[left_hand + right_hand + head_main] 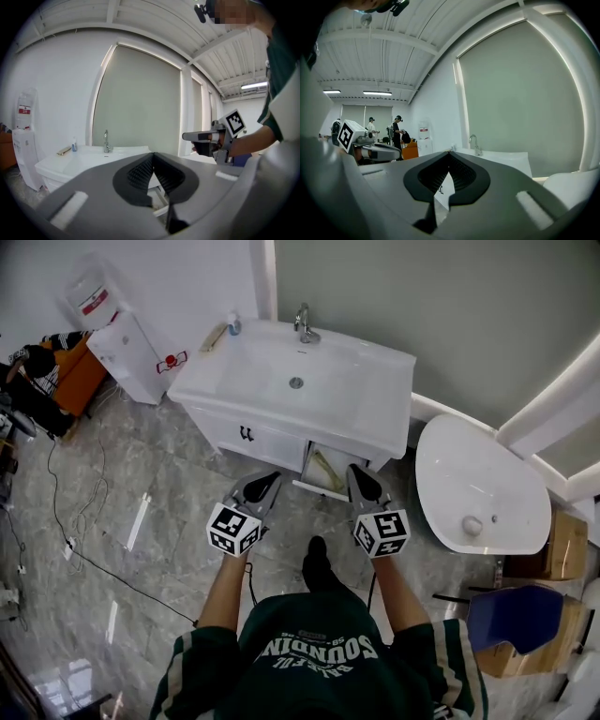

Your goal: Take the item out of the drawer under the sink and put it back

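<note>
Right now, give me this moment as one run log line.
drawer: under sink, open | item: pale, lying inside | left gripper: shut, empty | right gripper: shut, empty | stage: item not yet taken

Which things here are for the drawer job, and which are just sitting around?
For the job:
open drawer
long pale item inside it
left tool, shut and empty
right tool, shut and empty

Just sitting around:
water dispenser
toilet
small bottle
cardboard box
</note>
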Action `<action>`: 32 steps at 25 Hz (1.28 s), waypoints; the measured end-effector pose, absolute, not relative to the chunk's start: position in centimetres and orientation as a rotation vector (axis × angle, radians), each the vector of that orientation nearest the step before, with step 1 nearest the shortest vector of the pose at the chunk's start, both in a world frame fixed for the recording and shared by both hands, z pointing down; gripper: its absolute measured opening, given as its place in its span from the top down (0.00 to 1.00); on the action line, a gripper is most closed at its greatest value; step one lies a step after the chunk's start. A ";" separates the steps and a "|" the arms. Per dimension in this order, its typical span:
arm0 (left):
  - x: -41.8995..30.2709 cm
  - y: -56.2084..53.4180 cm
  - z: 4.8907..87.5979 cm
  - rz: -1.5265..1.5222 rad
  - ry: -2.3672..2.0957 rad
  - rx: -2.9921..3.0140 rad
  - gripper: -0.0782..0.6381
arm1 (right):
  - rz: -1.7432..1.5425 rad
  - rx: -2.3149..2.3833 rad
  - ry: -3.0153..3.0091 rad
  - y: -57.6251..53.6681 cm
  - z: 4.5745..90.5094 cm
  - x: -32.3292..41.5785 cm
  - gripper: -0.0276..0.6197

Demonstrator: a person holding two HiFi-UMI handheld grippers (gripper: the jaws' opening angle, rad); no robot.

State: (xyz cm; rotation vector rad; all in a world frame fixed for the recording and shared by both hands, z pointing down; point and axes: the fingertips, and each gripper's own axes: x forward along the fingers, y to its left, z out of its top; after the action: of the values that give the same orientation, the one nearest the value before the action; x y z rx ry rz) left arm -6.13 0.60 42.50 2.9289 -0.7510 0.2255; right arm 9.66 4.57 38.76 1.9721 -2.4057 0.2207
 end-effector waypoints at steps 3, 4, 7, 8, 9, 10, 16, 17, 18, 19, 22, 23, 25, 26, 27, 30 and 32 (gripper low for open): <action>-4.1 -3.3 42.3 0.218 -0.790 2.910 0.82 | 0.223 1.927 -2.430 0.1 38.5 11.6 0.95; -3.4 -4.5 42.2 0.215 -0.804 2.903 0.82 | 0.224 1.911 -2.440 -1.3 38.3 12.2 0.95; -1.7 -7.9 41.9 0.213 -0.843 2.889 0.82 | 0.223 1.869 -2.473 -4.9 37.8 13.7 0.95; -1.3 -8.9 41.8 0.212 -0.853 2.886 0.82 | 0.220 1.856 -2.483 -6.0 37.7 14.0 0.95; -0.9 -9.8 41.7 0.210 -0.862 2.885 0.82 | 0.215 1.843 -2.492 -7.0 37.6 14.3 0.95; -0.5 -10.5 41.6 0.208 -0.869 2.884 0.82 | 0.210 1.831 -2.498 -8.0 37.6 14.6 0.95; 0.9 -13.2 42.2 0.229 -0.858 2.877 0.82 | 0.222 1.808 -2.514 -11.3 37.7 15.4 0.95; 1.0 -13.7 42.3 0.228 -0.851 2.878 0.82 | 0.223 1.810 -2.513 -11.7 37.8 15.4 0.95; 1.1 -14.2 42.4 0.229 -0.844 2.880 0.82 | 0.222 1.811 -2.510 -12.1 37.8 15.4 0.95; 1.3 -14.6 42.4 0.230 -0.837 2.884 0.82 | 0.221 1.814 -2.506 -12.4 37.8 15.4 0.95; 2.0 -15.7 42.5 0.231 -0.814 2.894 0.82 | 0.221 1.826 -2.499 -13.2 38.0 15.8 0.95; 2.3 -16.0 42.5 0.232 -0.806 2.896 0.82 | 0.222 1.830 -2.497 -13.5 38.1 16.0 0.95; 2.6 -16.5 42.4 0.232 -0.794 2.900 0.82 | 0.226 1.834 -2.489 -13.9 38.2 16.2 0.95; 2.7 -16.7 42.3 0.232 -0.790 2.901 0.82 | 0.227 1.835 -2.487 -14.1 38.2 16.2 0.95; 2.8 -16.9 42.3 0.233 -0.787 2.901 0.82 | 0.229 1.836 -2.486 -14.2 38.2 16.2 0.95; 2.9 -17.0 42.7 0.238 -0.783 2.894 0.82 | 0.231 1.835 -2.487 -14.3 38.4 16.2 0.95; 2.9 -17.1 42.9 0.239 -0.780 2.889 0.82 | 0.234 1.832 -2.488 -14.4 38.6 16.2 0.95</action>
State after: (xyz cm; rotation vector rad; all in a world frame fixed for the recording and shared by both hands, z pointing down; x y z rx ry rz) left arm 2.86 -17.11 42.94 2.8891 -0.7804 0.2390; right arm 16.19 -14.45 38.59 1.8323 -2.4884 0.2339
